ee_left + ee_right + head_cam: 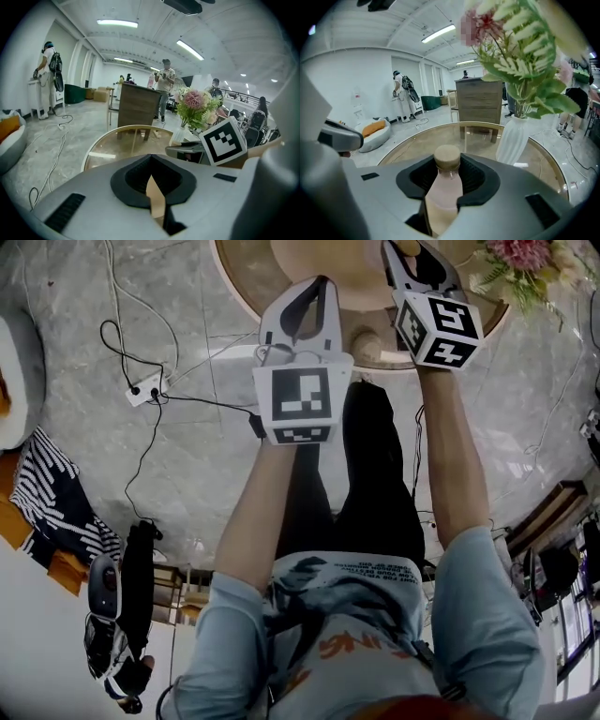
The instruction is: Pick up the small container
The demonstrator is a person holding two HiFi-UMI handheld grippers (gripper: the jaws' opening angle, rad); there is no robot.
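The small container (pixel 444 187) is a pale pinkish bottle with a tan cap. It stands upright between the black pads of my right gripper (pixel 447 174), which is shut on its body, the cap rising just above the jaws. In the head view my right gripper (pixel 410 249) reaches over the round glass table (pixel 246 279) at the top edge, and the bottle is hidden there. My left gripper (pixel 322 285) hovers over the table's near rim, to the left of the right one. Its jaws are shut with nothing between them; in its own view the left gripper (pixel 150 158) shows only a thin slit.
A white ribbed vase (pixel 513 140) with flowers (pixel 525 259) stands on the table just right of the bottle. A power strip and cables (pixel 141 390) lie on the marble floor to the left. Several people stand far off in the room.
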